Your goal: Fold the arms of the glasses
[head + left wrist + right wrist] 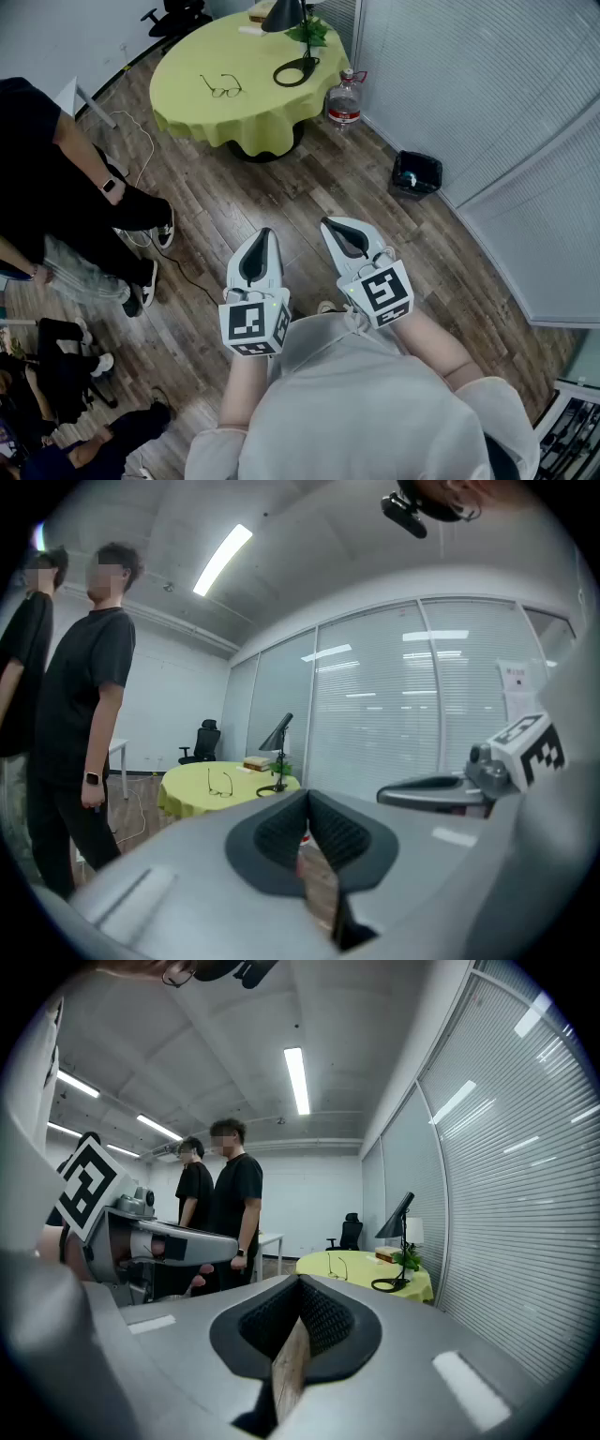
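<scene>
With left gripper (pixel 263 234) and right gripper (pixel 330 225) both closed and empty, could shove glasses (pixel 222 87) off table's (pixel 211 122) left edge unless opened first.

No text you can read here, left marker cube (pixel 253 323) and right marker cube (pixel 386 292) show only square patterns, bottle (pixel 344 98) label too small, paper sheet (pixel 516 679) on the glass wall blurred.

Wood floor (pixel 309 202), round green table (pixel 187 117), blinds (pixel 450 84)
</scene>
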Tool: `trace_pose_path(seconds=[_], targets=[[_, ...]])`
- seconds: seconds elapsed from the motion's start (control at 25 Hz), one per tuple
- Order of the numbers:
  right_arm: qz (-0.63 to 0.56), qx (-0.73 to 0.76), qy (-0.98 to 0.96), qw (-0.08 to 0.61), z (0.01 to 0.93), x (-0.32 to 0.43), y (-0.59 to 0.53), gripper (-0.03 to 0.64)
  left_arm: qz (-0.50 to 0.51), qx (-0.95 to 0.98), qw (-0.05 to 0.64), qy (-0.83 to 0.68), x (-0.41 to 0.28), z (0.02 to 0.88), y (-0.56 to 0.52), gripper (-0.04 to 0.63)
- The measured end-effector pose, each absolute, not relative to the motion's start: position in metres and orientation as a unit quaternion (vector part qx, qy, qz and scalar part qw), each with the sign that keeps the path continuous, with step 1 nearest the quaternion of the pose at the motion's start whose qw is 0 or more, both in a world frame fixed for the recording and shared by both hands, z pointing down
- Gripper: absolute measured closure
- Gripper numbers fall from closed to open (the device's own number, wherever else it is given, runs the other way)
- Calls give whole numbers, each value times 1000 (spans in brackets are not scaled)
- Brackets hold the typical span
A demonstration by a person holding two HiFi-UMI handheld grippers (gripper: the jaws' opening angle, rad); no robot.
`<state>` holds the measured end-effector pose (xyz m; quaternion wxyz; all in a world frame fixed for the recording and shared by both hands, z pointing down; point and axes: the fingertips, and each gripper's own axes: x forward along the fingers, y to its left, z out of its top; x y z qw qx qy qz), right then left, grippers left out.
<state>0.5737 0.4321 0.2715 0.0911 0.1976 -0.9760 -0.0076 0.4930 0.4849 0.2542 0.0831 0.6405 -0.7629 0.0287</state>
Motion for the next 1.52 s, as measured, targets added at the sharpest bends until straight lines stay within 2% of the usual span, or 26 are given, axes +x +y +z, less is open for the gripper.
trace_pose_path(seconds=[0.6,0.88,1.16,1.52], targets=[[29,213,-972,94,286,580,413,619,47,641,100,-760,492,269,469,589],[49,211,-970,110,306,557,393,618,57,640,110,-758,470,282,449,589],[51,206,-969,130,316,482,357,619,51,639,122,-757,392,292,411,589],[56,221,-963,146,310,312,297,619,44,654,126,-744,216,279,343,589]])
